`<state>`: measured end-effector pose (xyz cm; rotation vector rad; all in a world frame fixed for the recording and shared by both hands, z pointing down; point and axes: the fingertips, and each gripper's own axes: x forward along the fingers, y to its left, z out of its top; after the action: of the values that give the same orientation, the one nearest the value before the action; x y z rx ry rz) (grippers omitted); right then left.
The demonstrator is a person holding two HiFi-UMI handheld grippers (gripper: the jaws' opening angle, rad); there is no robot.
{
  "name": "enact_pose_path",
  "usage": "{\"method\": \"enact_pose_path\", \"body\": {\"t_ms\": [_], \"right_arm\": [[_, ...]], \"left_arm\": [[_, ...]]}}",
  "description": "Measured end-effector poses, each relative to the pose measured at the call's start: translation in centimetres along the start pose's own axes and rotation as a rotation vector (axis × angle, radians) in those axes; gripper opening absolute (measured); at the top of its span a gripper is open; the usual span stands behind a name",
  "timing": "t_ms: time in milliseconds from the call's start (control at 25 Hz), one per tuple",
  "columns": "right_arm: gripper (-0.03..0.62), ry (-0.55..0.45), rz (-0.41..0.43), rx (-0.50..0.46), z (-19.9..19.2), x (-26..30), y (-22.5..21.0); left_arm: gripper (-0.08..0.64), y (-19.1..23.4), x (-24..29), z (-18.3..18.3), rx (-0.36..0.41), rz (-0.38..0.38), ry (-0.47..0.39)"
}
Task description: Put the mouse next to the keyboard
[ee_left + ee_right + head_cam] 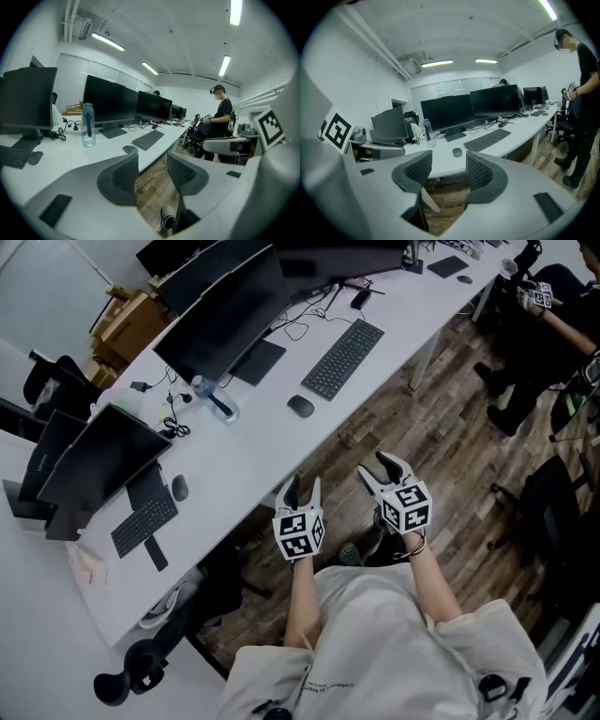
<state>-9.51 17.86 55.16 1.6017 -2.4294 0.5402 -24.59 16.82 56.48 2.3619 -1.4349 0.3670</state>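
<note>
- The table [244,456] is bare along its near edge, so there is room to reach in.
- Farther back, a water bottle [213,397] and a big monitor [225,320] stand in the way.
- The keyboard [343,358] and the mouse [301,406] leave a small gap between them.

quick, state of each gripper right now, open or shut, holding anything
left gripper: open, nothing between its jaws
right gripper: open, nothing between its jaws

Pale short-sleeved T-shirt [375,634] with small dark print; grey left gripper [303,489] and right gripper [375,468], dark ribbed pads [123,174], white cubes [298,532] bearing black square markers
</note>
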Motion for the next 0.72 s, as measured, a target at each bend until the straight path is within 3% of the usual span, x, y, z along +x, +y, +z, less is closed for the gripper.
{"method": "enact_pose_path", "body": {"t_ms": [720], "right_arm": [[0.249,0.026,0.033,0.017,6.1,10.5,-10.6]], "left_arm": [[0.195,0.4,14.9,7.7,0.010,0.054,0.024]]}}
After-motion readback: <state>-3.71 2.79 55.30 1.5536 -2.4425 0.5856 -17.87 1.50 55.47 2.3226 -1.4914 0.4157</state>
